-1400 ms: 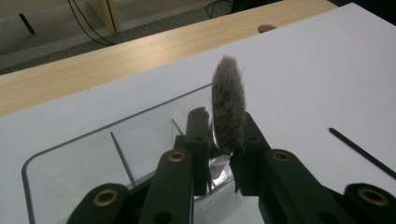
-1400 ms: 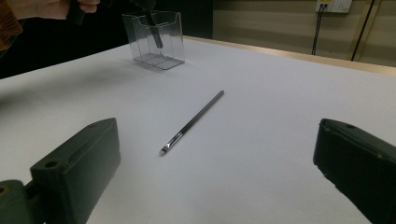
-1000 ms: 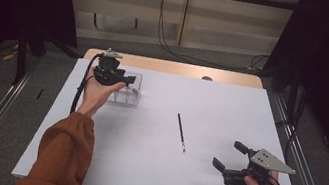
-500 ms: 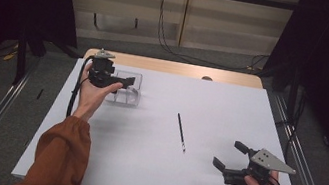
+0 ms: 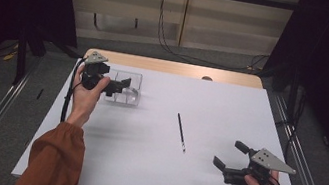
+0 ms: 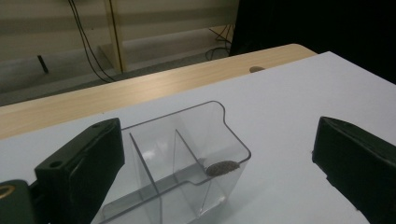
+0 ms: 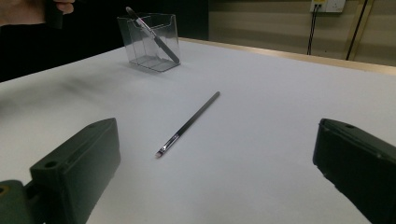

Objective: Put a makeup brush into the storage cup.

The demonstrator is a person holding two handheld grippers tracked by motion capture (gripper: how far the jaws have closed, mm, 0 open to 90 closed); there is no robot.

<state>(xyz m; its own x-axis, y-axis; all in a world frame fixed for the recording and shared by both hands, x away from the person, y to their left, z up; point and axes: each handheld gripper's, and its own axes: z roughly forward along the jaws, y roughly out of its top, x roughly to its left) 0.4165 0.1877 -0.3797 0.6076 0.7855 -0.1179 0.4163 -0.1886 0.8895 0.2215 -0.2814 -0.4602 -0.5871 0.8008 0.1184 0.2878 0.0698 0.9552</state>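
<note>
Jaws of the left gripper [image 5: 123, 85] stand wide apart, having just been opening, with nothing pressed between them; in the left gripper view the clear organizer [image 6: 182, 158] sits between and just ahead of them, its thin dividers upright and a small dark oval spot on its near rim. From the high view the organizer [image 5: 127, 88] rests on the white surface [image 5: 149, 171] at about 10 o'clock from the middle, and the left jaws point toward 3 o'clock, reaching over its near-left edge. A dark pen [image 7: 152, 33] leans tilted inside the organizer in the right gripper view. Jaws of the right gripper [image 5: 230, 157] are also spread wide and empty, low over the surface at about 4 o'clock, aimed toward 10 o'clock. A loose brush [image 5: 181, 132] lies flat near the middle of the surface, well apart from both grippers; in the right gripper view the brush [image 7: 189, 123] lies ahead between the jaws, its metal-collared tip toward the camera and its handle pointing to 1 o'clock.
</note>
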